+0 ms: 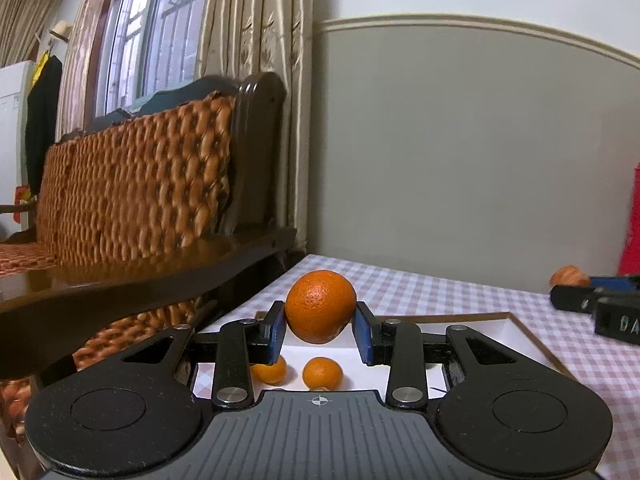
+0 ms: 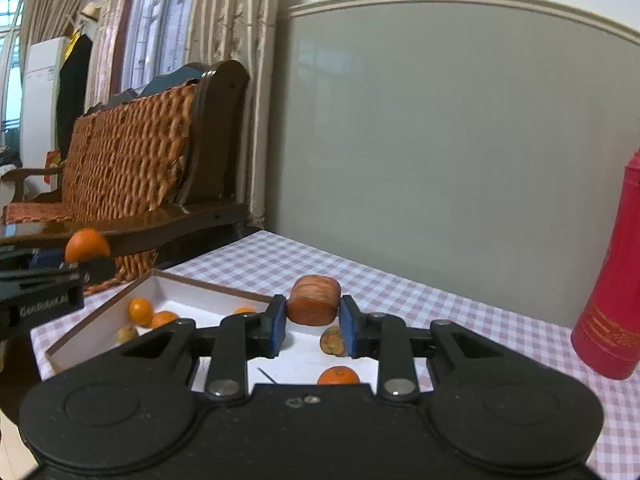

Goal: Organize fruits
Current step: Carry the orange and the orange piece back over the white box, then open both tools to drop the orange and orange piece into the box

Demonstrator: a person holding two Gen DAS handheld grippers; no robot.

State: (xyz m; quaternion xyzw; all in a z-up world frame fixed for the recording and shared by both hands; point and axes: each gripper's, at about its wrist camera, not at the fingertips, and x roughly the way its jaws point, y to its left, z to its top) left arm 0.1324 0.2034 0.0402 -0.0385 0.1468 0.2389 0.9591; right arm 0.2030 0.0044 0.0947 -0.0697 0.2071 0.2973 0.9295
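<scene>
Left wrist view, from left to right. Far left: a wooden armchair (image 1: 168,184) with a woven wicker cushion (image 1: 136,184), beside a curtained window (image 1: 160,28). In the middle: left claw (image 1: 320,330) clamped on a large orange (image 1: 321,306), blue pads (image 1: 277,334) pressing both sides, fruit lifted above a white shallow tray (image 1: 496,330) with a brown rim. Below the held orange, lying inside the tray: two small mandarins (image 1: 322,373), close to each other but apart. Under the tray: worktop (image 1: 440,292) covered with a pink and white checked cloth. Far right: the other claw, partly visible, with something orange and ridged at its tip.

Right wrist view, from left to right. Far left: the left claw again with its orange (image 2: 87,245), raised by the left end of the tray (image 2: 100,312). In the tray's left part: several small mandarins and one yellowish small fruit (image 2: 127,334). In the middle: right claw (image 2: 313,322) clamped on a squat, ridged orange fruit (image 2: 314,300), probably a persimmon, kind not sure, held above the tray's far edge. Just beside the right pad: a darker, spotted fruit (image 2: 331,341) on the tray floor. Nearer the camera: one more mandarin (image 2: 338,376), partly hidden by the claw body. Far right: a red thermos flask (image 2: 612,296) standing upright on the checked worktop, well apart from the tray.
</scene>
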